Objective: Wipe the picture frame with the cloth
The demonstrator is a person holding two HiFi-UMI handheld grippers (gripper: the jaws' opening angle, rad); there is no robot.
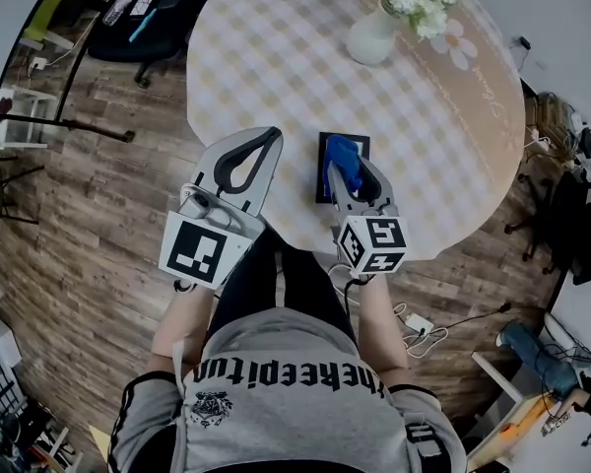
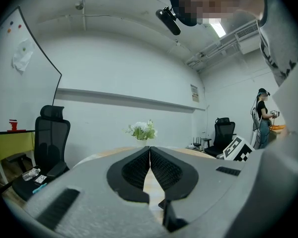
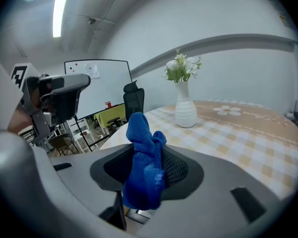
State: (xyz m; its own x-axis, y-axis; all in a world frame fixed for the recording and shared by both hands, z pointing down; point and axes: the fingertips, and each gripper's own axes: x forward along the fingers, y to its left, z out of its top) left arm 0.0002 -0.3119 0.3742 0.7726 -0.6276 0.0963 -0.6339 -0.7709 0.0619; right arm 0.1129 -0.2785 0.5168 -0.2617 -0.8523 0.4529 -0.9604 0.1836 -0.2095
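Head view puts the right gripper (image 1: 347,173) directly over the picture frame (image 1: 363,144), w/ the blue cloth (image 1: 342,158) bunched at its tip. I judge the pickup done and the wipe itself barely begun, if at all; I can't tell from this angle whether the cloth actually touches the frame. Right gripper view shows its fingers (image 3: 181,170) clamped on the cloth, a wad sticking up between them and a tail hanging below. Left gripper (image 1: 271,138) hangs near the frame's left side, over the table (image 1: 276,57), fingers (image 2: 134,170) closed together w/ nothing between them. Frame lies flat by the table's near edge, dark border, approx. rectangular, mostly hidden under gripper and cloth, so no read on dust or smears. Left to do: passes across the face and border, prob. w/ the left gripper steadying it.
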